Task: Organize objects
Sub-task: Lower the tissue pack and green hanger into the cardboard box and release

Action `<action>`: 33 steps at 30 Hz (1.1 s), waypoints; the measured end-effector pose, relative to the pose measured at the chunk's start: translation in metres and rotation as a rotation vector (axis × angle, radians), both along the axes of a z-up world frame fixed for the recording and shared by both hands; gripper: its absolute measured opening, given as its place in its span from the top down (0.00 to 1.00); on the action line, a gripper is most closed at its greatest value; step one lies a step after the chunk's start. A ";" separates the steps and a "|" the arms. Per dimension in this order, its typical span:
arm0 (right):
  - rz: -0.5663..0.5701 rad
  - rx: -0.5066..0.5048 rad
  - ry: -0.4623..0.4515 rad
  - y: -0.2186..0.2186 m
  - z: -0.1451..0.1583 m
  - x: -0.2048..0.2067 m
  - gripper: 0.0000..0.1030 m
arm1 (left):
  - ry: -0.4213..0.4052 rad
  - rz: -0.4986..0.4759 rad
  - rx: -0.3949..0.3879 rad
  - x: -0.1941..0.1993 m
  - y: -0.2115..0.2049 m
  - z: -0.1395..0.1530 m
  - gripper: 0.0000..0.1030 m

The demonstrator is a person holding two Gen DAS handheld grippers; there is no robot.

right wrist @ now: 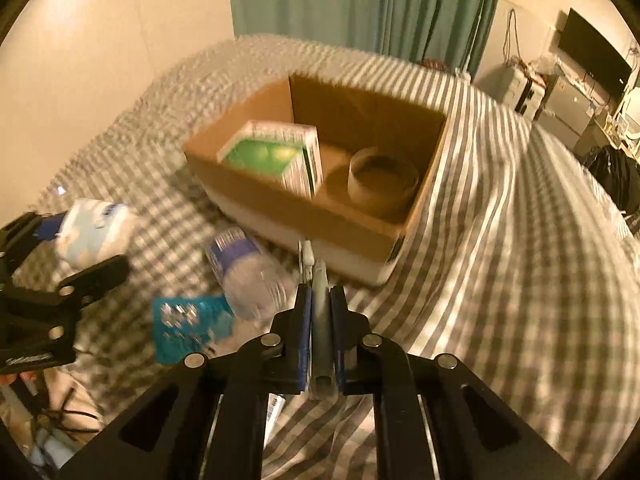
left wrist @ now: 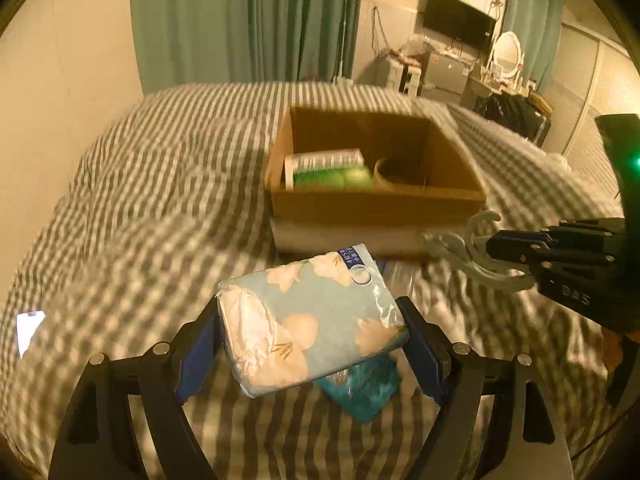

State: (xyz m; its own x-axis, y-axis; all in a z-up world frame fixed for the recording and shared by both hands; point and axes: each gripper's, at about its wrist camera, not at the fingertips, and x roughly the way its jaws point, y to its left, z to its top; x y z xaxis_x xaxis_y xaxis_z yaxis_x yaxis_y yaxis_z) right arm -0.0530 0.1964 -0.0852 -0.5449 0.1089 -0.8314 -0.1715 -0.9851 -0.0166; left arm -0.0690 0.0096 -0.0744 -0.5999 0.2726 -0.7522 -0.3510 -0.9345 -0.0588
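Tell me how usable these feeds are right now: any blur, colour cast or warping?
Left wrist: warm yellow cast, motion smear on cardboard box, tissue pack in left gripper fairly sharp. Right wrist: heavier blur on water bottle, fisheye bends bedspread stripes; right gripper sharp.
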 end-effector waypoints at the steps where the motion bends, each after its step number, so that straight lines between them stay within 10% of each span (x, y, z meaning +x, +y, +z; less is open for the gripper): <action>1: 0.003 0.003 0.017 0.000 0.008 0.001 0.91 | 0.012 -0.003 0.008 -0.004 0.001 0.007 0.18; 17: 0.005 0.144 0.237 0.041 0.137 -0.079 0.91 | 0.185 -0.053 0.031 -0.128 0.065 0.077 0.18; 33: 0.005 0.002 0.022 0.098 0.042 -0.144 0.91 | 0.029 -0.113 -0.030 -0.205 0.120 -0.012 0.18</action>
